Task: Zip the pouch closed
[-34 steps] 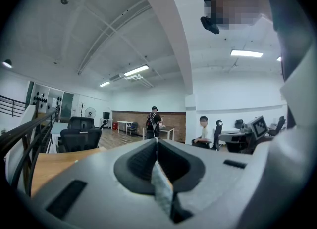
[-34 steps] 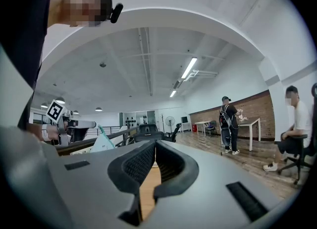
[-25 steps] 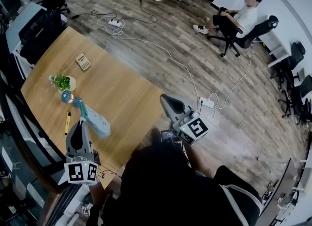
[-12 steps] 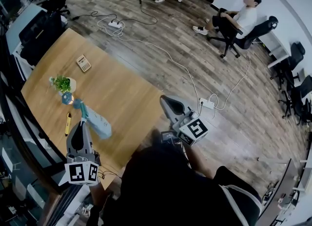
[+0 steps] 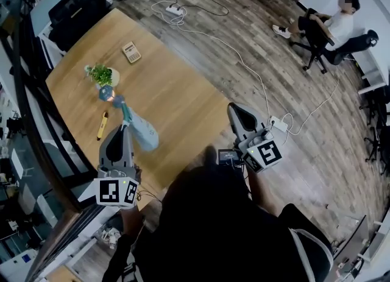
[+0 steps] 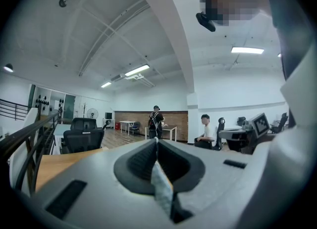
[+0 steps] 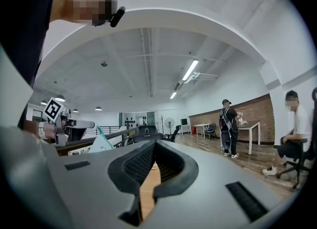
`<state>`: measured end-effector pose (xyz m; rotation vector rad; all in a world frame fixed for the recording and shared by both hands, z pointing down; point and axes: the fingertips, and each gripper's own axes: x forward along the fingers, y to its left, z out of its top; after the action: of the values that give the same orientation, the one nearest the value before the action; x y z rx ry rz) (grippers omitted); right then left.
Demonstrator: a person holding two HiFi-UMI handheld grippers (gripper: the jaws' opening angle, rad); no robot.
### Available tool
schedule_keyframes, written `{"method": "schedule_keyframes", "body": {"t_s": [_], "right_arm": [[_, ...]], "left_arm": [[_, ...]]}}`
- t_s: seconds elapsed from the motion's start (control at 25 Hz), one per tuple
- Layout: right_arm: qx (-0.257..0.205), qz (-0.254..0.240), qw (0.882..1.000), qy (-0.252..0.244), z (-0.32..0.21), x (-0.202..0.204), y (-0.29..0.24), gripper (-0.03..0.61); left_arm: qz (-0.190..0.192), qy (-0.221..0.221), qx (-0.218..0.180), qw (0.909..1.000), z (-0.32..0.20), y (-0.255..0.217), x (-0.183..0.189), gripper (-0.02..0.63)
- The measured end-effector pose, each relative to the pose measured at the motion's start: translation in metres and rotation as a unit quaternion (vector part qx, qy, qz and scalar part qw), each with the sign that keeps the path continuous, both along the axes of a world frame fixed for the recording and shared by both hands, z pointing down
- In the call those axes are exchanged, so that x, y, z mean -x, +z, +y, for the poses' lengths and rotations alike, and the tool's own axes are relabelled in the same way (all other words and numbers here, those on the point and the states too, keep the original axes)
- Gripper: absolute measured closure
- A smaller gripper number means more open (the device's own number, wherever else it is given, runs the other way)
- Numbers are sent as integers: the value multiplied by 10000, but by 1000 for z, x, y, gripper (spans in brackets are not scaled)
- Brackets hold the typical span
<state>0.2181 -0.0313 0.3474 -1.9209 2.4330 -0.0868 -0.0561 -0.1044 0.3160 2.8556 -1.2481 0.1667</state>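
Observation:
The light blue pouch hangs over the wooden table near its front left edge. My left gripper is shut on one end of it. In the left gripper view a thin strip of the pouch's fabric is pinched between the jaws of that gripper. My right gripper hovers off the table's right edge, apart from the pouch. Its jaws are closing the last bit, tips touching, with nothing between them. From the right gripper view the pouch shows far to the left.
On the table's far left stand a small potted plant, a calculator, a yellow pen and a blue round object. Cables and a power strip lie on the wood floor. A person sits in an office chair at the far right.
The head view has shifted, so everything sits further right and lower in the picture. Both grippers and the pouch keep their places relative to the table.

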Motion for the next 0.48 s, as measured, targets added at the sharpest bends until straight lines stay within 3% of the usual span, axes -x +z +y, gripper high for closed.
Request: {"method": "schedule_keyframes", "body": {"t_s": [0.48], "right_arm": [[-28, 54, 9999, -146, -11, 12, -1, 565]], "left_arm": [[-79, -216, -132, 9996, -1, 0, 10, 604]]}}
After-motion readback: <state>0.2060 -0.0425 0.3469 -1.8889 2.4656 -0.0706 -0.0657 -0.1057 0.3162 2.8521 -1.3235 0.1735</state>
